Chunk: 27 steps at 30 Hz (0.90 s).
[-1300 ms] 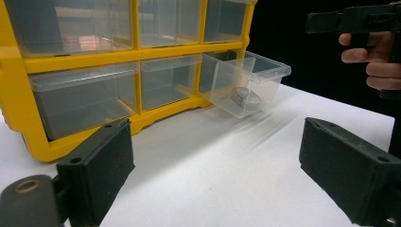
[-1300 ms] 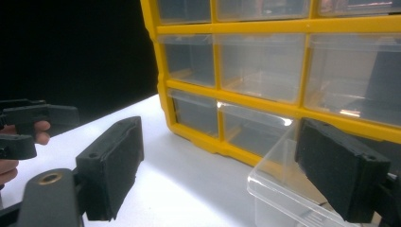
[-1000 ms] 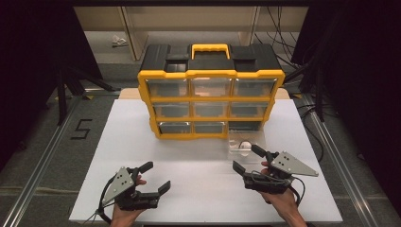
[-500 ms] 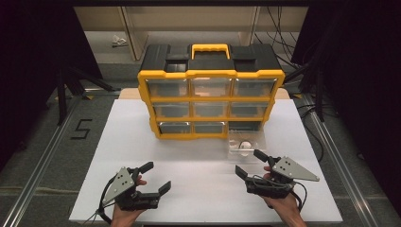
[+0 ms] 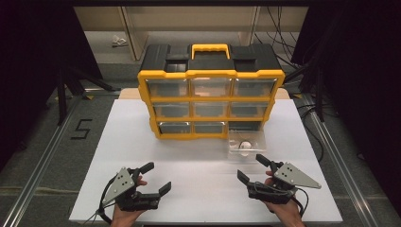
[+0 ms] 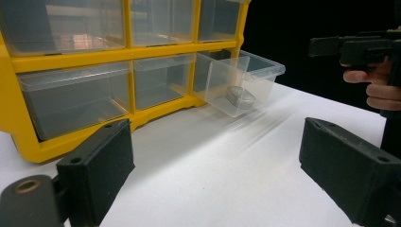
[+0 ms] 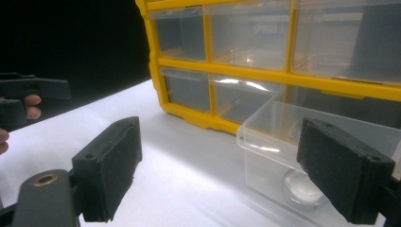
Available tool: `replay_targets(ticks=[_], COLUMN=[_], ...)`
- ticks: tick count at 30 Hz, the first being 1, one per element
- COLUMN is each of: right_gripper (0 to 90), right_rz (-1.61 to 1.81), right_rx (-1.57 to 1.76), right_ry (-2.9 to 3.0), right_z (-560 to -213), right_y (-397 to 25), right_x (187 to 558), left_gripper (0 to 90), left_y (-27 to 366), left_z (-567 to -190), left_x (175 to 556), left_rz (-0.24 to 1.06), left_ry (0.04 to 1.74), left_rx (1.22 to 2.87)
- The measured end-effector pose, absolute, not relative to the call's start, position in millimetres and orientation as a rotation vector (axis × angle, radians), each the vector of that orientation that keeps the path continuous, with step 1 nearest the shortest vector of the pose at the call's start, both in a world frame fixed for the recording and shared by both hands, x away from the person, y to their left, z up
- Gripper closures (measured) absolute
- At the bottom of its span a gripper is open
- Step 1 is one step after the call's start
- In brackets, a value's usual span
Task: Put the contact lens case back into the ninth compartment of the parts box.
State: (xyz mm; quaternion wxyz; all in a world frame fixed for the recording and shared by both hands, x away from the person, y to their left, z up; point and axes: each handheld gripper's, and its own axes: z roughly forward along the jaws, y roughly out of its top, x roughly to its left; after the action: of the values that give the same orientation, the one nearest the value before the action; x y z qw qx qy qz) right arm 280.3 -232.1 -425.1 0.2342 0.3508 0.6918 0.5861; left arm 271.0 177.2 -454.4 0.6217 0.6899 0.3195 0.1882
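A yellow and black drawer cabinet stands at the back middle of the white table, with clear drawers in three rows. Its bottom right drawer is pulled out toward me and holds a small round pale object. My left gripper rests open near the table's front left, with nothing between its jaws. My right gripper stands open at the front right, just in front of the pulled-out drawer and apart from it.
A black carry handle with yellow grip tops the cabinet. Metal rails run along both table sides on the grey floor, where a "5" mark shows. Shelving and cables stand behind. Bare table lies between the grippers.
My right gripper has drawn back slightly toward the front right, away from the pulled-out drawer. The left gripper has stayed where it was.
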Motion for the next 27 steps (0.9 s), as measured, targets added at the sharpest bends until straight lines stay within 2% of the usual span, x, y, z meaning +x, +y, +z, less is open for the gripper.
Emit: replay_targets(ticks=[27], right_gripper=[15.5], right_rz=[1.599], right_rx=[0.95], right_ry=[1.911], right_z=[-433.9], right_y=[-235.8], right_x=[271.7], left_gripper=[10.6], left_y=[176.4], left_z=[-454.6], left_x=[271.3], left_rz=[0.434], left_ry=[0.729], left_rx=[1.598])
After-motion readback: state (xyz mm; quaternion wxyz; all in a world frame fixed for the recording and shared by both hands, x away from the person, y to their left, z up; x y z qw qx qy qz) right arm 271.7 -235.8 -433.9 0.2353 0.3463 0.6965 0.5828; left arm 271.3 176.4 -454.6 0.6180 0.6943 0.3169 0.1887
